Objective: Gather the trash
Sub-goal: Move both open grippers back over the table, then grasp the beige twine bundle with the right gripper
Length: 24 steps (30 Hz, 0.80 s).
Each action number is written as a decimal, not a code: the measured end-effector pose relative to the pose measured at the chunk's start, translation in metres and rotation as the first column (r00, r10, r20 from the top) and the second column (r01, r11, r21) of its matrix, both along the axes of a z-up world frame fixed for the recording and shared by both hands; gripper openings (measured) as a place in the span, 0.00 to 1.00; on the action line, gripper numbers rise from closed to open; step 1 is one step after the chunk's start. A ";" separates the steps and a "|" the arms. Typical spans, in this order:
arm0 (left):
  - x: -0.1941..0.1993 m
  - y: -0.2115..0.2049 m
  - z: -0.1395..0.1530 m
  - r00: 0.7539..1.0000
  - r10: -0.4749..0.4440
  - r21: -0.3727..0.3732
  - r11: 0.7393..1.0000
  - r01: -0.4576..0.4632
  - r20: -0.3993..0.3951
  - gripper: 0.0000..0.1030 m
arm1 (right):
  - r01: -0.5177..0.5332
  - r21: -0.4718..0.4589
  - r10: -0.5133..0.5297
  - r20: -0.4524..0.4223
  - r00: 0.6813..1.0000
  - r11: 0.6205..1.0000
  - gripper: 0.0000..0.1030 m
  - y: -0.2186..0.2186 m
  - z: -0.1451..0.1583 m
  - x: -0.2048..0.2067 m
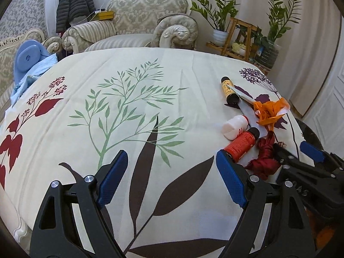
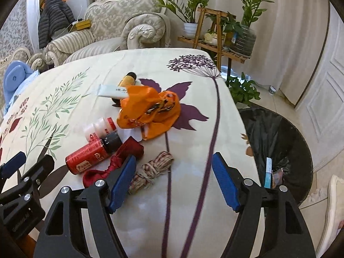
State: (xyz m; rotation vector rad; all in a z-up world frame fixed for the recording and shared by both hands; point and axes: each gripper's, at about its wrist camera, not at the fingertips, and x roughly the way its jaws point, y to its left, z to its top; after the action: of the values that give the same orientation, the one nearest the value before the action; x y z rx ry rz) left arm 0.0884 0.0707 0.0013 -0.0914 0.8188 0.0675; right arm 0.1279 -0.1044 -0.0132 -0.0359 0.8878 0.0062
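Above the desk (image 2: 225,116), both grippers' fingers hang wide and empty, the right gripper (image 2: 172,180) nearing the rope bundle (image 2: 150,172), which needs grasping next.

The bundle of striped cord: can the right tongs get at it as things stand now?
Probably yes. The bundle of striped cord lies uncovered just ahead of the open right tongs, beside their left finger; only the red cloth crowds it.

crumpled orange bag (image 2: 150,109) among bottles, perhaps empty.
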 end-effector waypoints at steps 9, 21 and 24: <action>0.001 -0.002 0.000 1.000 -0.018 0.000 1.000 0.018 0.004 0.80 | -0.016 -0.010 0.016 -0.029 0.999 1.000 0.47 -0.009 -0.002 -0.007; -0.004 -0.020 0.003 0.998 -0.062 0.000 0.998 0.062 0.009 0.80 | -0.042 0.008 0.042 -0.027 0.999 0.999 0.26 -0.015 0.000 -0.011; -0.004 -0.025 0.002 0.998 -0.066 0.005 0.998 0.066 0.005 0.80 | -0.053 -0.001 0.053 -0.023 0.998 0.999 0.27 -0.014 -0.002 -0.012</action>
State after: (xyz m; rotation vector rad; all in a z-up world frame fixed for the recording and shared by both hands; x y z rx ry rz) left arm 0.0849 0.0460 0.0036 -0.0601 0.8163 0.0070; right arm 0.1159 -0.1182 -0.0148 -0.0608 0.9101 0.0551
